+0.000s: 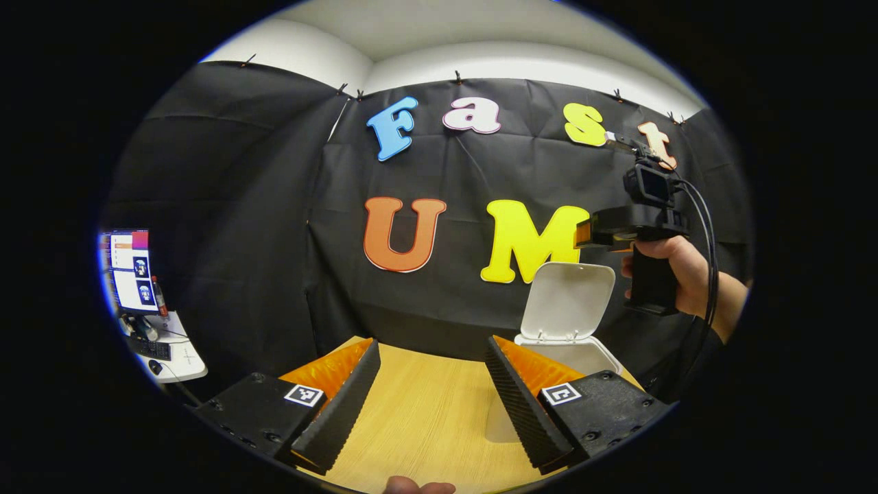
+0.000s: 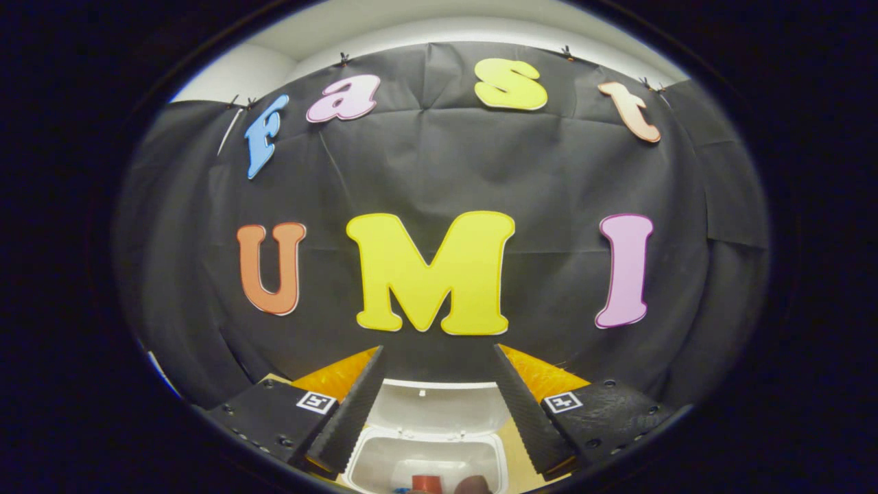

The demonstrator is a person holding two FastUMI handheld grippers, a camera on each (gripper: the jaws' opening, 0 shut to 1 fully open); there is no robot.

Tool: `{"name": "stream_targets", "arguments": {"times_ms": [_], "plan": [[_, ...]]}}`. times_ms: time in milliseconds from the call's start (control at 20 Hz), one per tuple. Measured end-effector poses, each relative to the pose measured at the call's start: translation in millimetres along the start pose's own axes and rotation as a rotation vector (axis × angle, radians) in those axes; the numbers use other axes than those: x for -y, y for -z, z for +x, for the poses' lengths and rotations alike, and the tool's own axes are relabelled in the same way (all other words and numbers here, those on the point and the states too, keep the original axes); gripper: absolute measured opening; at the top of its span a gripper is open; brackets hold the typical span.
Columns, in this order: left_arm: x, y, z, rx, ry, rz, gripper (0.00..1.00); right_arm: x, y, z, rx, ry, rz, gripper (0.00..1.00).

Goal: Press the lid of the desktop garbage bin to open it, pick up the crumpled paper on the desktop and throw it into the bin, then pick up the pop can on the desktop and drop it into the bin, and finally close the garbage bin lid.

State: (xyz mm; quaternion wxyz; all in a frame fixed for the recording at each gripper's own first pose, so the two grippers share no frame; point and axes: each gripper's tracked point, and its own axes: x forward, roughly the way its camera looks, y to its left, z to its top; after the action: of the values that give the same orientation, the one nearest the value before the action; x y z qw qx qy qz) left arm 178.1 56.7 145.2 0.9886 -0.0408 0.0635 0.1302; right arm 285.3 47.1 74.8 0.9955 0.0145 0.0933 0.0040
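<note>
Bin [image 1: 573, 353] lid [image 1: 568, 300] is raised upright at the table's [image 1: 425, 418] far right edge; can [image 2: 426, 482] is seen inside. Both grippers, left [image 1: 432, 394] and right [image 2: 435, 405], are held released, nothing grasped.

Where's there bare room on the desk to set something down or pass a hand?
The bare wooden desktop ahead of the left gripper, between its open fingers and left of the bin, is free. It is crowded around the bin: its lid stands open and the right gripper hangs open above the opening, with something red inside.
</note>
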Motion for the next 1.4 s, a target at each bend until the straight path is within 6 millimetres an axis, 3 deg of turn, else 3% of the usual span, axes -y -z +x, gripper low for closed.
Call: {"name": "stream_targets", "arguments": {"times_ms": [450,1050,1400], "plan": [[-5,-4,-5,-0.006,-0.030,0.014,0.99,-4,19,20,-0.063,-0.009,0.034,0.93],[-13,-11,-22,0.013,-0.056,0.027,0.99,8,21,26,-0.065,0.023,0.009,0.94],[-16,-15,-32,0.028,-0.046,0.031,0.99,8,30,10,-0.090,0.025,0.024,0.96]]}}
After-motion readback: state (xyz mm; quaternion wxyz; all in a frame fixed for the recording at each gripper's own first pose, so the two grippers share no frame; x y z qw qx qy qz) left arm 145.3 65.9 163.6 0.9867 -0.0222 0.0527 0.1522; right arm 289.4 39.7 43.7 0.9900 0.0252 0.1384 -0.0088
